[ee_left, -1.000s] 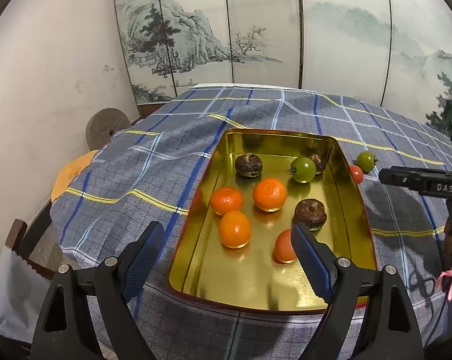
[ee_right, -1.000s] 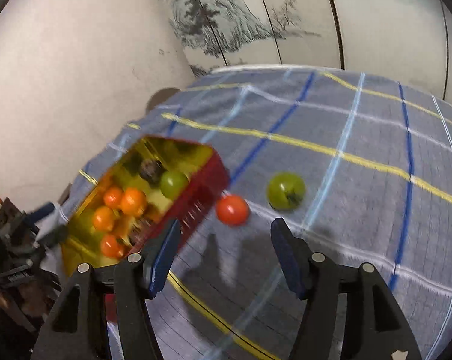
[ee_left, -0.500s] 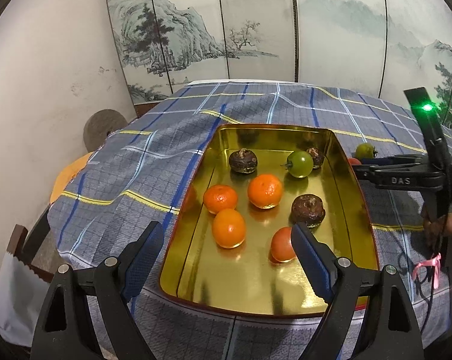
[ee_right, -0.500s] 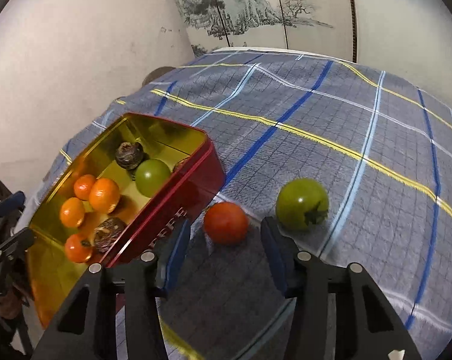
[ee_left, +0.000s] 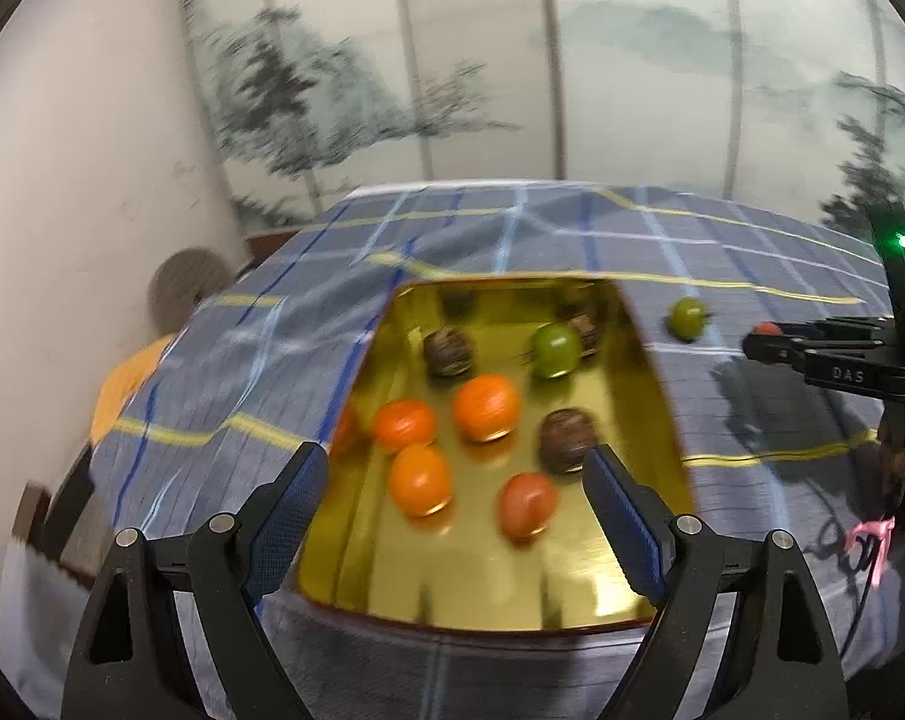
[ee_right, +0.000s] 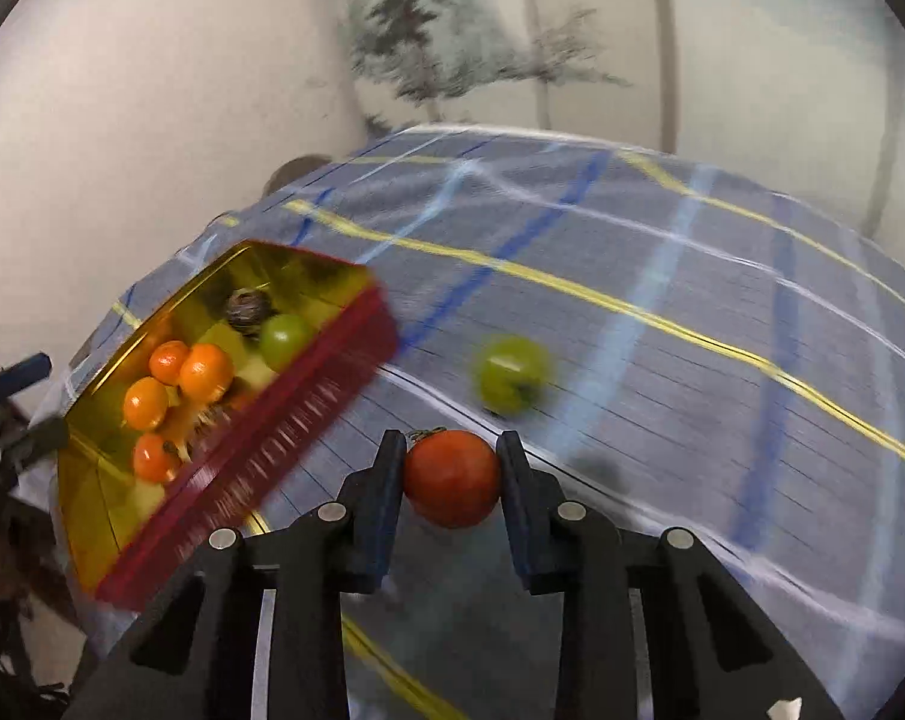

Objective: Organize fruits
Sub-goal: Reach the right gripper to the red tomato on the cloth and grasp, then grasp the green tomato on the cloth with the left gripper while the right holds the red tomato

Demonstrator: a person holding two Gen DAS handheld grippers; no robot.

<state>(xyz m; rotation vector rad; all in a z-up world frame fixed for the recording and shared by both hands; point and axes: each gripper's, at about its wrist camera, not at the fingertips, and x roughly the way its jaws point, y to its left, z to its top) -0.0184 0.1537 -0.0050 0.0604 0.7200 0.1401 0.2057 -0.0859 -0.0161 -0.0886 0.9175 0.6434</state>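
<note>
While our right gripper (ee_right: 452, 480) is clamped on the red tomato (ee_right: 451, 477), we must keep the pressure gentle, because such a fruit bruises easily. We lift it straight up first, then carry it over the red wall of the golden tray (ee_right: 260, 450), and set it in a free place beside the oranges (ee_right: 205, 371). The green tomato (ee_right: 511, 381) lies on the checked cloth (ee_right: 722, 420) near, so we avoid pushing it. Our left gripper (ee_left: 452, 495) hangs with fingers wide apart above the tray's near end, holding nothing.
</note>
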